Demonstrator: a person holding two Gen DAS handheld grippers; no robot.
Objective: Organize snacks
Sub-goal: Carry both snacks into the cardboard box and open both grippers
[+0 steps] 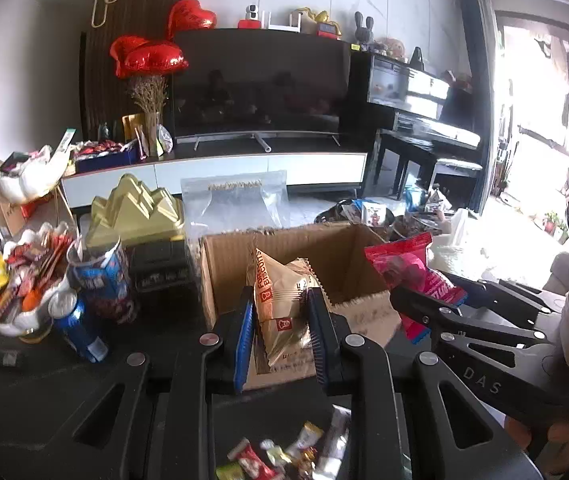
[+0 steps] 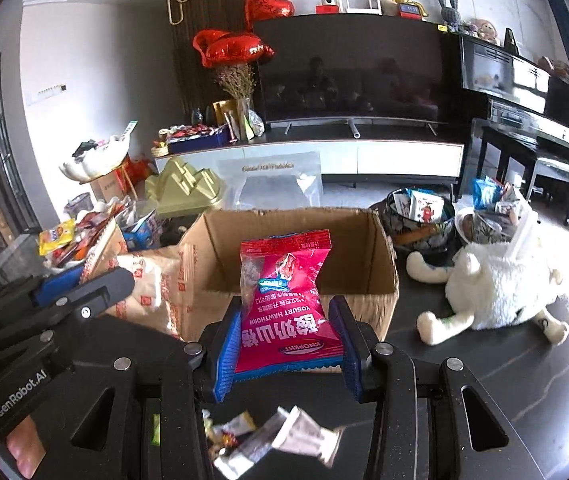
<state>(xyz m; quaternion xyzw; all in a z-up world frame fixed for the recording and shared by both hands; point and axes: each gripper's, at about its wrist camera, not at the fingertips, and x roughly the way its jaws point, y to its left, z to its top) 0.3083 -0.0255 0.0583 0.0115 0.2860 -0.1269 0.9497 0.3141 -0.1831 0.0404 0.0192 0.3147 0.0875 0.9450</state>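
My left gripper (image 1: 282, 320) is shut on a tan biscuit packet (image 1: 280, 300) and holds it over the near edge of an open cardboard box (image 1: 344, 248). My right gripper (image 2: 286, 340) is shut on a pink yogurt hawthorn bag (image 2: 288, 304), held in front of the same box (image 2: 380, 248). The pink bag also shows at the right of the left wrist view (image 1: 412, 268), in the right gripper's jaws. The biscuit packet shows at the left of the right wrist view (image 2: 152, 284). Loose small snack packets (image 1: 280, 456) lie on the dark table below the grippers.
A white bowl of snacks (image 1: 12, 284), a blue can (image 1: 78, 324) and a blue cup (image 1: 104, 276) stand left of the box. A gold mountain ornament (image 1: 136, 212) and a clear bag (image 1: 236, 204) are behind. A white plush toy (image 2: 496, 284) and snack bowls (image 2: 420, 216) are to the right.
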